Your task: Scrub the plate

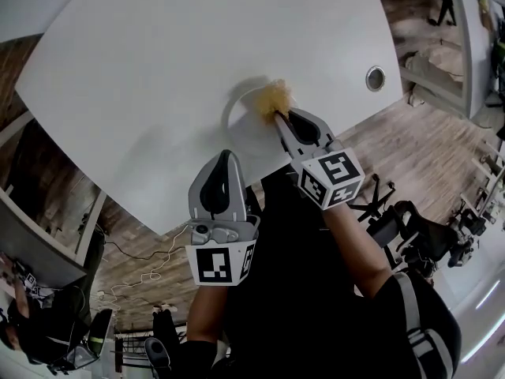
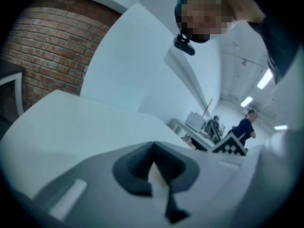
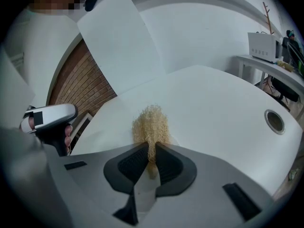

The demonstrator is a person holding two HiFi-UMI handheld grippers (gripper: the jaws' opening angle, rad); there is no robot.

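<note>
Right gripper (image 1: 280,117) was clamped on a pale yellow fibrous scrubber (image 1: 274,97), with the tuft sticking out past the jaw tips. The right gripper view showed the pads pinched tight on its base.

The white plate (image 1: 239,130) sat near the lower edge of the white table (image 1: 158,69), mid-frame in the head view. The scrubber touched the plate at its upper-right rim. Almost all of the plate face lay to the lower left of the tuft, so that's likely the stroke direction.

The right gripper's long axis ran from lower right to upper left, pointing roughly across the plate.

Left gripper (image 1: 226,156) was at the plate's lower rim. Its jaws were nearly together on a thin pale sliver, which looked like the rim itself, probably steadying the plate.

The right gripper had the working tool. The left was closer to the near rim.
</note>
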